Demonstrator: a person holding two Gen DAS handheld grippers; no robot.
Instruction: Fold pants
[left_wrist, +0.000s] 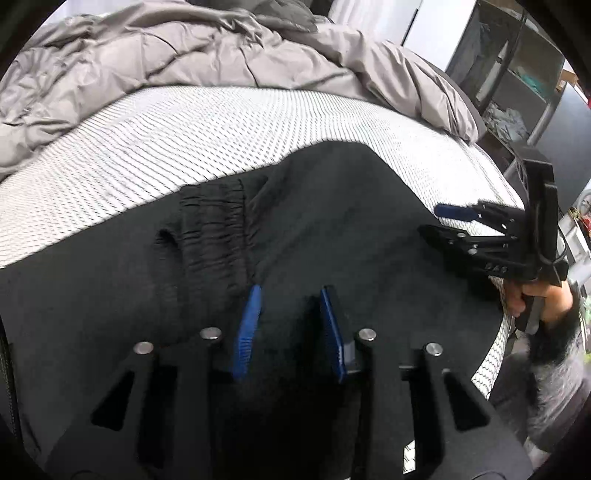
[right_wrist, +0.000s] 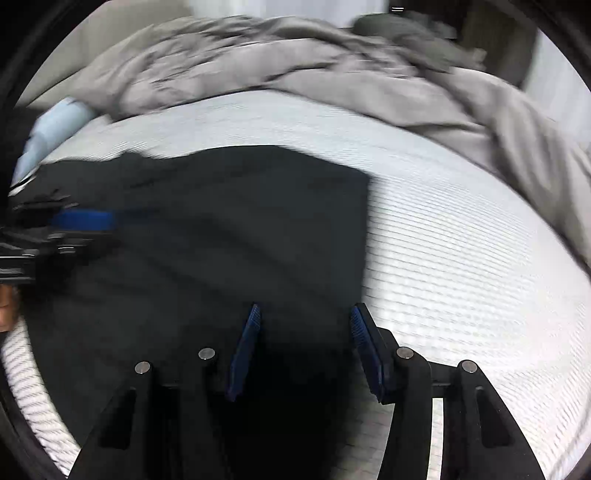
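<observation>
Left wrist, gripper (left_wrist: 290, 291) over pants (left_wrist: 332, 221) (black)

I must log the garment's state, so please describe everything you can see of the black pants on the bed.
The black pants look like soft, matte fabric and lie spread flat on the white textured mattress. A gathered elastic waistband bunches near the middle in the left wrist view. In the right wrist view their far edge is straight, ending in a square corner. The left gripper and right gripper hover over the fabric, jaws apart; contact is unclear.
</observation>
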